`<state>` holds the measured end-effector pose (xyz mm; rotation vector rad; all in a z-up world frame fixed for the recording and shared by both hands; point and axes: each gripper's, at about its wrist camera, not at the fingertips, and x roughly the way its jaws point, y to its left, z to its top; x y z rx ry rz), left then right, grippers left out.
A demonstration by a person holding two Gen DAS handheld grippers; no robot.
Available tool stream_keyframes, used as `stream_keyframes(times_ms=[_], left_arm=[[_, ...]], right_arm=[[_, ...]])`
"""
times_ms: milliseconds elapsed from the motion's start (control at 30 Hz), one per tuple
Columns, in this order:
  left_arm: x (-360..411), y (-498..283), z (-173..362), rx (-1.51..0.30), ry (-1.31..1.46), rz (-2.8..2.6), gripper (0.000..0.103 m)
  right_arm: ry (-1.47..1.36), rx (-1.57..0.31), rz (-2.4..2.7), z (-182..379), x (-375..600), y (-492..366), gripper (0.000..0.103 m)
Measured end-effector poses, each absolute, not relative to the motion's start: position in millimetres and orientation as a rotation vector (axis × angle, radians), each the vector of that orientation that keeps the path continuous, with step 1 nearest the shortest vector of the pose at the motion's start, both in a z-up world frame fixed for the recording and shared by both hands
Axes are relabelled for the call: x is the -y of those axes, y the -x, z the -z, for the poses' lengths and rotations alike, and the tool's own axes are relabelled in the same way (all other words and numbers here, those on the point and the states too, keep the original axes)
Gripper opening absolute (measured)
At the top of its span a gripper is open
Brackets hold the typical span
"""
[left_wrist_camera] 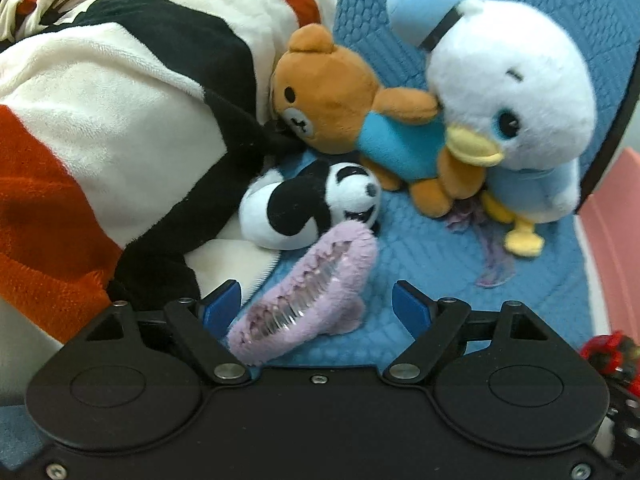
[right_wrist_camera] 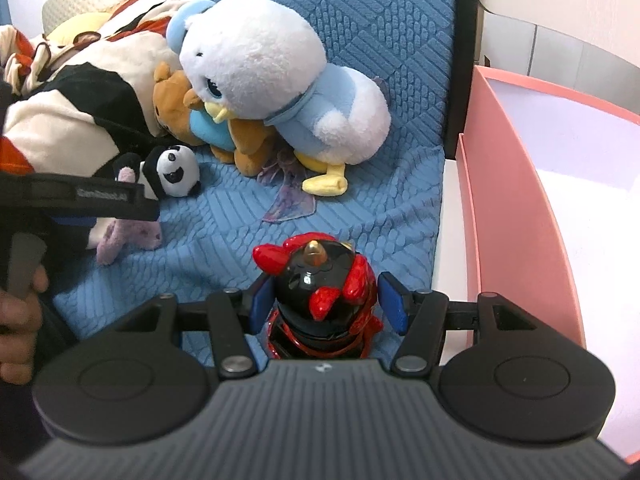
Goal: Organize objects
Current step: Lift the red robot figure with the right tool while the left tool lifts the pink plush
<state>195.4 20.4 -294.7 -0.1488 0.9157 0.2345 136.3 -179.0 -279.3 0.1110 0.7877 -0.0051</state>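
A fuzzy purple hair clip lies on the blue quilted cover, between the open blue fingers of my left gripper; it also shows in the right wrist view. A red and black toy figure stands between the fingers of my right gripper, which is open with a gap on each side. Behind lie a small panda plush, a brown bear plush and a big white and blue duck plush.
A striped white, black and orange blanket is heaped on the left. A pink open box stands on the right beside the cover. A purple scrap of cloth lies under the duck. The left gripper's black body reaches in from the left.
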Motion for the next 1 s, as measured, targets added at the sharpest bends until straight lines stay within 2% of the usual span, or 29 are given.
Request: stream_keyframes(times_ms=[133,333,733,1000], left_arm=[[-18,-204,306,-0.96,0.105,-0.243,0.071],[-13,-210,315,-0.972,0.026,-0.281,0.063],[1,-189,292,-0.931,0.069,-0.155,0.062],[8,-170,281,-1.01,0.294,0.096,0.062]], right_arm=[[-0.136,-0.788,0.006,280,182,-135,0.06],[-0.118,-0.785,0.001,281,180,-134,0.06],[-0.101,-0.78,0.004,280,179,-133,0.06],[-0.084,-0.775,0.013,280,177,-132,0.06]])
